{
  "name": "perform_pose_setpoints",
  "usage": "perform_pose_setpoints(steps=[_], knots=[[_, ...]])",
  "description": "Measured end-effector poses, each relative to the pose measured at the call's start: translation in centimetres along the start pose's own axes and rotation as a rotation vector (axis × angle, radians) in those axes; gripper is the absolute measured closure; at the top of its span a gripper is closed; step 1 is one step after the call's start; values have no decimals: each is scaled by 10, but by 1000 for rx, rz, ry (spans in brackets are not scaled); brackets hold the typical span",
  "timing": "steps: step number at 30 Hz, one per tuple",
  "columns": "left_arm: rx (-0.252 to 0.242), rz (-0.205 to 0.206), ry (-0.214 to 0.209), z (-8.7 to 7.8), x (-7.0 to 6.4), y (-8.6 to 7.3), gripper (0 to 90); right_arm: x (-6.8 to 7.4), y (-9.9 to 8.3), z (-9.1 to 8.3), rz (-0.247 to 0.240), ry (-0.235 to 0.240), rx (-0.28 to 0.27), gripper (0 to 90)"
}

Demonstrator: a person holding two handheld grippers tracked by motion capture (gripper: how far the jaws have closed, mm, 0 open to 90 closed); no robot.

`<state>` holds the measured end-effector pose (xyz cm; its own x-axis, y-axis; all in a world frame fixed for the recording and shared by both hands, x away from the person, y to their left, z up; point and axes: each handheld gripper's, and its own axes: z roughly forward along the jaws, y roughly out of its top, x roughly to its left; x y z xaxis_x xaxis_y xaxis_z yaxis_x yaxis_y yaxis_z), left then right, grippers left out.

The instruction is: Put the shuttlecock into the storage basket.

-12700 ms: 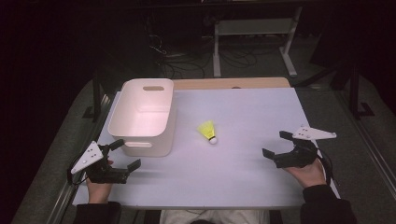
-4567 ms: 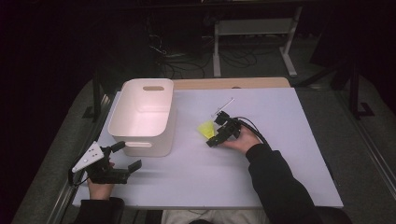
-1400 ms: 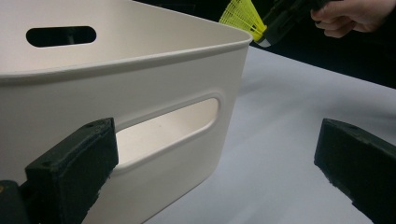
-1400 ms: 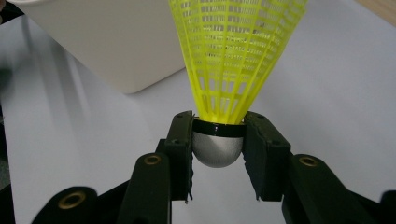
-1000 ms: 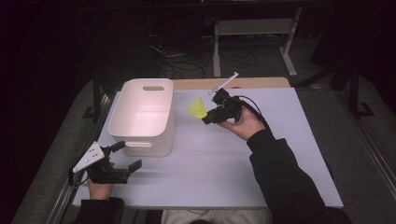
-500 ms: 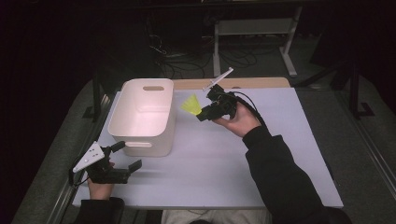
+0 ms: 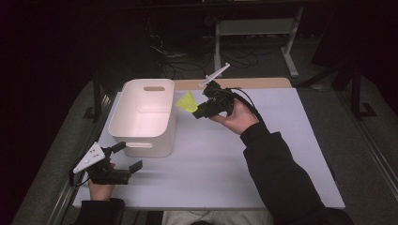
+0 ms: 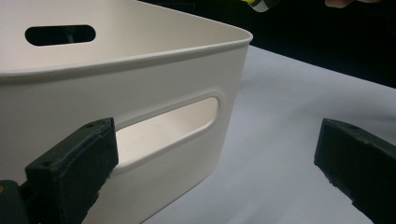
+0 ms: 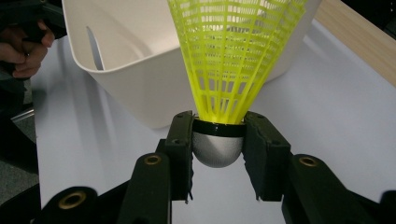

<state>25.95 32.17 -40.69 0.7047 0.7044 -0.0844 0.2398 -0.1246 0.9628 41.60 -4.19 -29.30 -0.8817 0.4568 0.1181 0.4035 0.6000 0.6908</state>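
One move left, I'd say: right gripper [image 7: 202, 108] clamps the yellow shuttlecock [image 9: 232, 56] by its cork, held in the air just beside the white bin [image 7: 143, 112] rim. Carry it over the bin's middle before releasing. Left gripper [image 7: 123, 157] rests wide, holding nothing, on the tabletop [image 7: 225, 159].

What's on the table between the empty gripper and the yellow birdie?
The white bin. In the high view it sits between the left gripper and the shuttlecock held by the right gripper.
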Motion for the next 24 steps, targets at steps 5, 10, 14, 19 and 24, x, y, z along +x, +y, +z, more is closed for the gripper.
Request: perform_pose_setpoints(steps=[5,10,14,19,24], knots=[[0,0,-1,0,0,0,0,4,7,-1,-11,4,-7,631],[1,0,-1,0,0,0,0,7,14,-1,-21,5,-11,631],[1,1,-2,0,0,0,0,8,16,0,-30,9,-9,631],[0,0,-1,0,0,0,0,9,19,2,-30,12,-5,631],[-1,0,-1,0,0,0,0,11,24,1,-40,13,-7,630]])
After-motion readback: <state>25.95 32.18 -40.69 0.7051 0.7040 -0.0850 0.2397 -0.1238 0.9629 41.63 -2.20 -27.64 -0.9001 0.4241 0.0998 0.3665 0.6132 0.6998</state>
